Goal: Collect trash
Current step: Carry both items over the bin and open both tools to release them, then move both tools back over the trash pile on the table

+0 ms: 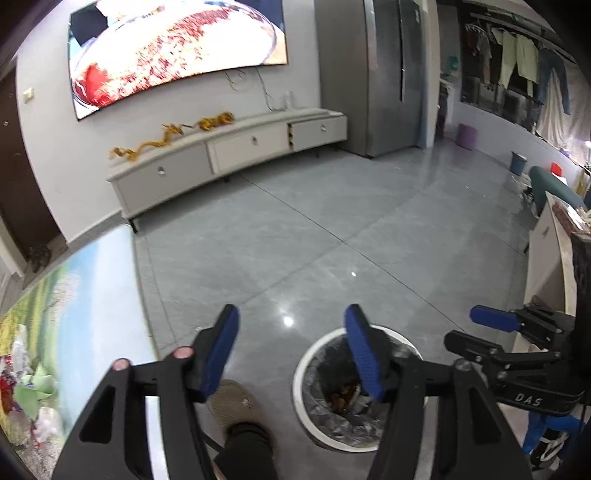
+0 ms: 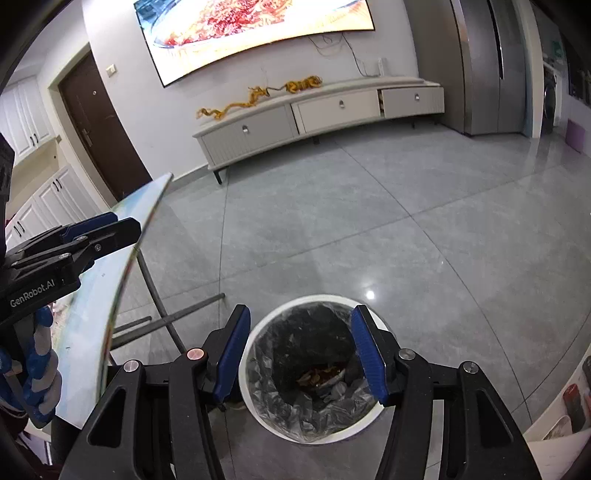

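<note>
Both tools hang over the bin (image 2: 310,369), jaws apart, nothing between them: left tool (image 1: 291,354), right tool (image 2: 301,354). Remaining trash (image 1: 26,391) lies heaped on the surface (image 1: 96,288) at left. Looks light, crumpled, soft; likely best pinched at a bunched fold.

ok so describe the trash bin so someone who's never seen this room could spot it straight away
Start at the big wall screen and come across the grey tiled floor toward the table edge. There stands the trash bin: round, white-rimmed, lined with a crinkled dark bag holding scraps, the only open container nearby.
</note>
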The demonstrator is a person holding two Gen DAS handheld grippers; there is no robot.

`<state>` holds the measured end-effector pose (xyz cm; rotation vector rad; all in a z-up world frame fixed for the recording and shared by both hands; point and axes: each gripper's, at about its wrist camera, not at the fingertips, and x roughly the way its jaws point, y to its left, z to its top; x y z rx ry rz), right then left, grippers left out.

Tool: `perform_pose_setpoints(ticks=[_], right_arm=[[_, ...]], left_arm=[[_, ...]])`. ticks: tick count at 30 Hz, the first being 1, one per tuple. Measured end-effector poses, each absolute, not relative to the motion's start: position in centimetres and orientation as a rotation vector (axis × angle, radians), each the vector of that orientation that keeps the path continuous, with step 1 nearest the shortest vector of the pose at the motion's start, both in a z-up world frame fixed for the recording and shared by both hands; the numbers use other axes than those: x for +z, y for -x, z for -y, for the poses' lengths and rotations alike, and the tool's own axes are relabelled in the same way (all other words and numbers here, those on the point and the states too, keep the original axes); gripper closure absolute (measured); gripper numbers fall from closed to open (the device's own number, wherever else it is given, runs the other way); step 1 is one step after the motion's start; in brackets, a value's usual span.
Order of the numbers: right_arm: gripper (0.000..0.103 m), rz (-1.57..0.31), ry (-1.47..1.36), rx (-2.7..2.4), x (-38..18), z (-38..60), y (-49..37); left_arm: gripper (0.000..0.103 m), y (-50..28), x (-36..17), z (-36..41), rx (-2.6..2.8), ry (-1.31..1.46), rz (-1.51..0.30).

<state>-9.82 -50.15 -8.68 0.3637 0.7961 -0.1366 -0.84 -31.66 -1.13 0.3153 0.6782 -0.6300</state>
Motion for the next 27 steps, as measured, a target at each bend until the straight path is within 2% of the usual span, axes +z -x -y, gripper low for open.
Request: perform_pose_setpoints(ticks=[9, 27], right_arm=[[0.047, -0.755, -0.340, -0.138, -6.2, 48.4, 9.9], [0.044, -0.698, -0.256, -0.088, -1.5, 42.1, 8.5]], left_arm=[[0.037, 1.6, 1.3, 27.9, -0.582, -0.285, -0.593], [0.036, 0.3, 2.6, 17.3, -0.480, -0.156, -0.557]])
